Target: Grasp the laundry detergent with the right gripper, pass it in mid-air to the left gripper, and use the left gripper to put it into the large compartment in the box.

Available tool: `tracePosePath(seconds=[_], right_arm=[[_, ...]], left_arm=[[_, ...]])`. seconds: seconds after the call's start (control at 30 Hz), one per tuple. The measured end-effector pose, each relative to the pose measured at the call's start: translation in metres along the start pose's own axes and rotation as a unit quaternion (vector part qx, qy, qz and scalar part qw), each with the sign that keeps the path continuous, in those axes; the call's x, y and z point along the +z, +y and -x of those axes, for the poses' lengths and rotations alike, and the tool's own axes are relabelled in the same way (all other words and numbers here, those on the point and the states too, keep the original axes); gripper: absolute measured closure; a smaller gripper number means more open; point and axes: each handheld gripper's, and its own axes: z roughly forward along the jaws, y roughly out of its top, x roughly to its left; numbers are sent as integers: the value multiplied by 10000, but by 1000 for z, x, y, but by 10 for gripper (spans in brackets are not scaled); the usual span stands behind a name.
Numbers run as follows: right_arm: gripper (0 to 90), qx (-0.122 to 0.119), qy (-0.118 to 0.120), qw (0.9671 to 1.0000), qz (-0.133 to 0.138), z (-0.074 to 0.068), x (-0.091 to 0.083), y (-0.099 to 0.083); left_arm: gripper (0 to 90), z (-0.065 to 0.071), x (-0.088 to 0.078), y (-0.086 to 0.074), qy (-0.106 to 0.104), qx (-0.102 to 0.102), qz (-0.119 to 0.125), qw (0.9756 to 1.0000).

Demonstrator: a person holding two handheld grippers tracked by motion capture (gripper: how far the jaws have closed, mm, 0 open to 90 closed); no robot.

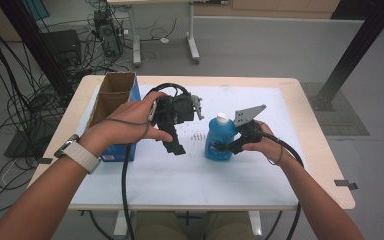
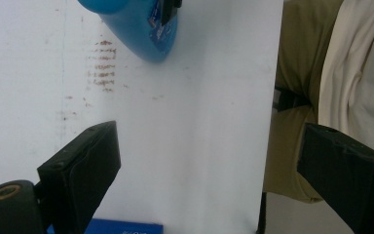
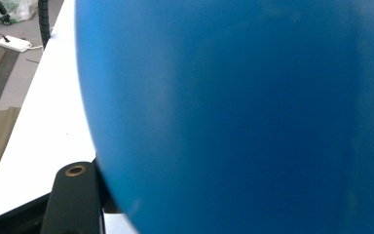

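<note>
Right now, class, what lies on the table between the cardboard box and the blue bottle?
In the high view, the left gripper hangs between the cardboard box and blue bottle.

The bottle (image 1: 219, 138) stands mid-table (image 1: 180, 180), with the cardboard box (image 1: 114, 107) at its left.

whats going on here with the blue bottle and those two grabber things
A person at a white-topped table holds a two-jaw gripper in each hand. The right gripper is clamped around the lower body of a blue bottle with a white cap, which stands upright on the table. The left gripper hangs above the table with its jaws wide open and nothing between them. An open cardboard box with blue sides sits at the left edge, untouched.
</note>
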Motion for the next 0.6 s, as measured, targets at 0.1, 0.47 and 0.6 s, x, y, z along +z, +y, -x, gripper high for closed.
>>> tracePosePath(seconds=[0.1,0.47,0.6], right_arm=[[348,-3,15,10000,0,0,1,0],[374,-9,4,9999,113,0,2,-4],[378,-29,-10,9999,110,0,3,-5]], left_arm=[[91,0,0,0,-8,1,-8,10000],[91,0,0,0,-8,-9,-13,10000],[91,0,0,0,-6,-19,-11,10000]])
